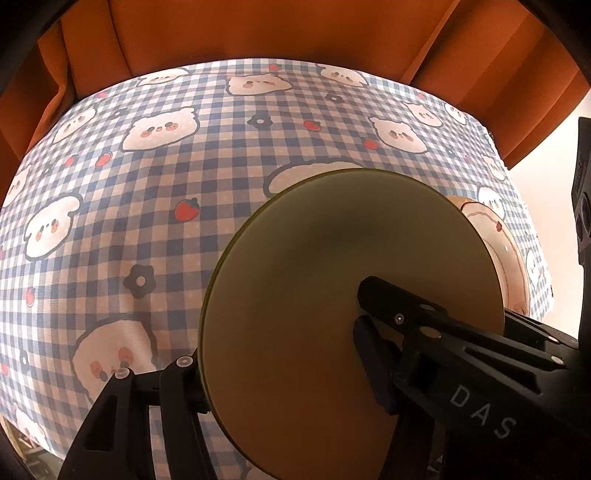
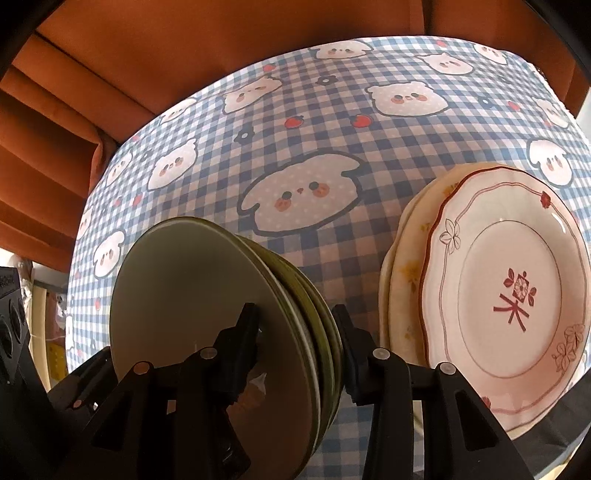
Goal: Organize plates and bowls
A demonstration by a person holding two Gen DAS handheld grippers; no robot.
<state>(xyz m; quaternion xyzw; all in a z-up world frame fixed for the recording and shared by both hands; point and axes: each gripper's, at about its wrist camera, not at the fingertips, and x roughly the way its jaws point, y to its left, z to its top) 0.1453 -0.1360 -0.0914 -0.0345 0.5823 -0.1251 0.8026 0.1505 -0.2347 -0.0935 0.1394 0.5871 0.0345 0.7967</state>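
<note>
My left gripper (image 1: pixel 280 343) is shut on the edge of a stack of olive-green plates (image 1: pixel 332 295), held on edge above the table; the stack's flat underside fills the lower middle of the left wrist view. My right gripper (image 2: pixel 295 332) is shut on the same stack of green plates (image 2: pixel 207 295), its jaws straddling several plate rims. A stack of cream plates topped by a white plate with red floral pattern (image 2: pixel 517 291) lies on the table to the right of the green stack. Its rim shows behind the green stack in the left wrist view (image 1: pixel 506 243).
The table wears a blue-and-white checked cloth with bear faces and strawberries (image 1: pixel 184 177) (image 2: pixel 314 155). An orange curtain (image 1: pixel 258 29) (image 2: pixel 147 55) hangs behind the table's far edge. A black device (image 1: pixel 583 206) stands at the right edge.
</note>
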